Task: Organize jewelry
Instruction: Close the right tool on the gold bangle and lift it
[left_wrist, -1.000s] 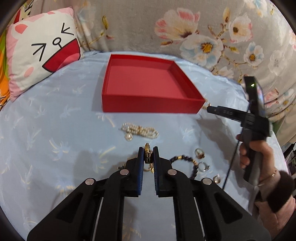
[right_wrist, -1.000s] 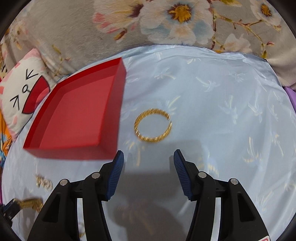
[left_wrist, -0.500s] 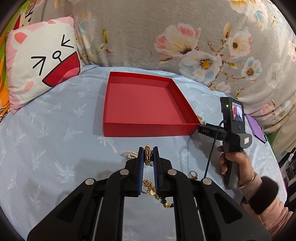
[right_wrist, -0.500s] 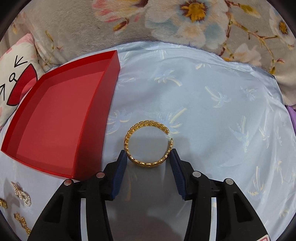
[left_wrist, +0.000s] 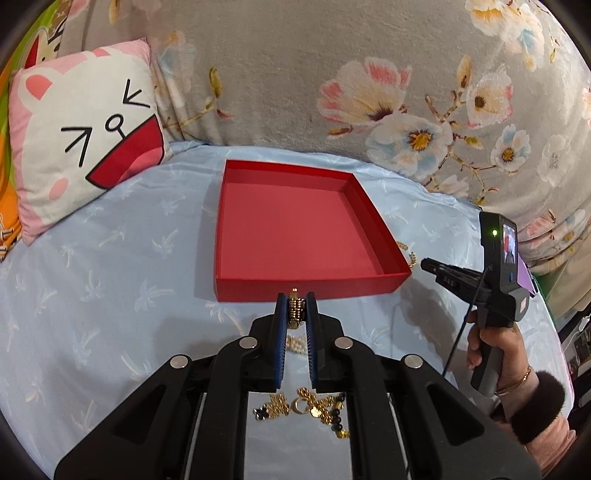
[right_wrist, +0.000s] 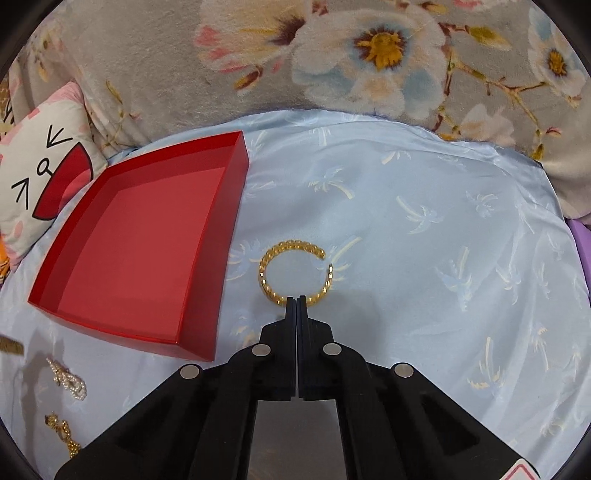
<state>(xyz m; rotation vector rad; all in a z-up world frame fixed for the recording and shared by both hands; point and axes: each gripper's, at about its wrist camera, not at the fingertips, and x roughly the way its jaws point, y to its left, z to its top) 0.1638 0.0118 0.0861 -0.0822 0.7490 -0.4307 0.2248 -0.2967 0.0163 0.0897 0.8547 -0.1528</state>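
red tray (left_wrist: 291, 236), bare red floor

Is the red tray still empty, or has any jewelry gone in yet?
Empty. Both wrist views show only the bare floor of the red tray; the left gripper holds its gold chain short of the near wall.

Black plastic gripper arms (left_wrist: 295, 314) with blue ribbed pads (left_wrist: 282, 332) and silver round screws are seen; a pink-sleeved, fur-cuffed hand (left_wrist: 495, 343) is bangled.
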